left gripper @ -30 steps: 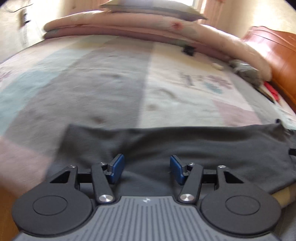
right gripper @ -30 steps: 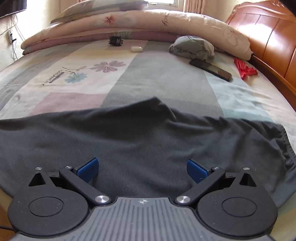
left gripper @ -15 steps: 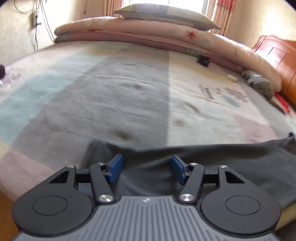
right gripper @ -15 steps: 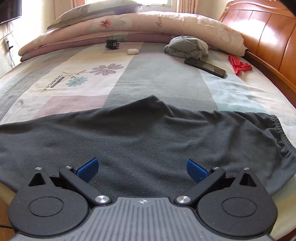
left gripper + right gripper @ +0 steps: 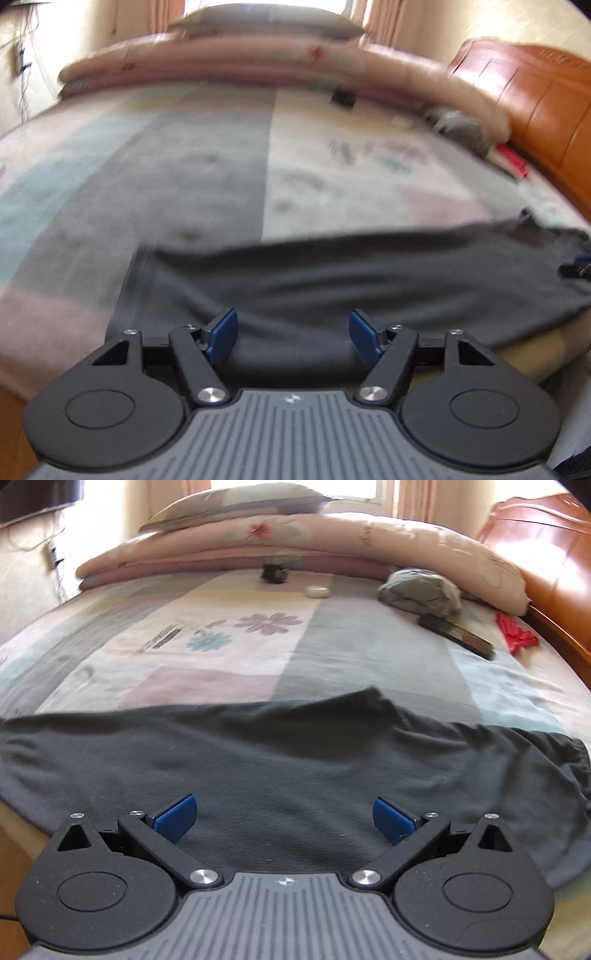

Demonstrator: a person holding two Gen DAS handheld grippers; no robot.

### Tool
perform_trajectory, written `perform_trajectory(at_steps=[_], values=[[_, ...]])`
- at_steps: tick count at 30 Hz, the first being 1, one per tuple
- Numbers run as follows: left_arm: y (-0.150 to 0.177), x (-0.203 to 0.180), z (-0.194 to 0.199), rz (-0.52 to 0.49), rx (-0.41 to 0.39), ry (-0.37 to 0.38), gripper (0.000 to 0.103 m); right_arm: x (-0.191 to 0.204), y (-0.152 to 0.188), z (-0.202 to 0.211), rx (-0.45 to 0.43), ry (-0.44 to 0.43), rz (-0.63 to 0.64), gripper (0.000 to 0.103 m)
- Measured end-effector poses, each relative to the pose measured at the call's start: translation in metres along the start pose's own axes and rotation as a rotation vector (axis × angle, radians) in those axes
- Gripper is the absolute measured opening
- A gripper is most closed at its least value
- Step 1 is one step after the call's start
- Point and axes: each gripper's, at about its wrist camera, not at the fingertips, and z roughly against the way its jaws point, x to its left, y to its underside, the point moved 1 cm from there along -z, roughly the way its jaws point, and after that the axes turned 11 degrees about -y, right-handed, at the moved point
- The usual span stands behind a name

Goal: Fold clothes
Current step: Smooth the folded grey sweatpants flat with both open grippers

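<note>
Trousers (image 5: 295, 768), dark grey, lie spread lengthwise along the bed's (image 5: 369, 657) near edge. Left gripper (image 5: 293, 332) and right gripper (image 5: 282, 814) hover above the cloth, jaws wide apart, holding nothing. Whether a fold is made already is unclear; any grasp needs an edge pinched.

The bed (image 5: 369, 657) wears a patchwork cover of grey, cream, pink and pale blue panels with printed flowers. Across its near edge lies a dark grey garment (image 5: 280, 775). Farther back sit a folded quilt (image 5: 332, 542) topped by a pillow (image 5: 236, 500), a black hair clip (image 5: 275, 573), a small white case (image 5: 317, 591), a grey bundle (image 5: 421, 592), a dark phone (image 5: 458, 635) and a red item (image 5: 515, 633).
</note>
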Motion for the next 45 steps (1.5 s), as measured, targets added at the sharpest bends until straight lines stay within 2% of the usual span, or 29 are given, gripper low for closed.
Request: perform_trajectory(at_steps=[3, 5, 6, 9, 11, 14, 17, 21, 24, 26, 29, 33, 36, 39, 40, 45], values=[[0.003, 0.015, 0.009, 0.028, 0.026, -0.050, 0.068, 0.000, 0.006, -0.006, 0.029, 0.020, 0.002, 0.103], [-0.003, 0.022, 0.013, 0.038, 0.043, -0.100, 0.066, -0.003, 0.009, -0.008, 0.042, 0.028, -0.005, 0.103], [-0.007, 0.024, 0.015, 0.045, 0.033, -0.102, 0.066, -0.004, 0.011, -0.008, 0.042, 0.029, -0.008, 0.103], [-0.022, 0.019, 0.020, 0.058, -0.016, -0.019, 0.072, -0.007, 0.014, -0.007, 0.044, 0.032, -0.018, 0.103], [-0.026, 0.009, 0.012, 0.048, 0.000, -0.003, 0.073, -0.009, 0.017, -0.007, 0.045, 0.034, -0.024, 0.103], [-0.016, 0.003, -0.004, 0.046, 0.080, -0.056, 0.073, -0.011, 0.020, -0.007, 0.046, 0.037, -0.034, 0.103], [-0.005, 0.008, 0.001, 0.013, 0.081, -0.094, 0.073, -0.014, 0.024, -0.007, 0.048, 0.039, -0.044, 0.103], [-0.011, 0.016, 0.012, 0.016, 0.096, -0.149, 0.073, -0.013, 0.023, -0.002, 0.031, 0.031, -0.044, 0.103], [-0.027, 0.005, 0.018, 0.000, 0.030, -0.110, 0.074, -0.012, 0.023, 0.001, 0.018, 0.023, -0.044, 0.103], [-0.037, -0.012, 0.013, -0.024, 0.014, -0.065, 0.075, -0.004, 0.015, 0.006, -0.024, -0.015, -0.029, 0.103], [-0.043, -0.042, 0.001, -0.062, 0.006, -0.004, 0.076, 0.016, 0.001, 0.002, -0.033, -0.098, -0.003, 0.103], [-0.045, -0.075, -0.003, -0.067, -0.012, 0.095, 0.076, 0.052, -0.009, -0.009, -0.021, -0.254, 0.053, 0.103], [-0.041, -0.090, -0.009, -0.099, -0.021, 0.099, 0.076, 0.066, -0.008, -0.018, -0.016, -0.226, 0.110, 0.103], [-0.031, -0.085, -0.021, -0.100, 0.004, 0.050, 0.076, 0.063, 0.004, -0.029, 0.037, -0.185, 0.122, 0.103], [-0.027, -0.080, -0.024, -0.099, 0.012, 0.023, 0.076, 0.060, 0.010, -0.028, 0.037, -0.184, 0.131, 0.103], [-0.027, -0.064, -0.015, -0.089, 0.042, -0.004, 0.076, 0.045, 0.021, -0.004, 0.042, -0.212, 0.184, 0.103]])
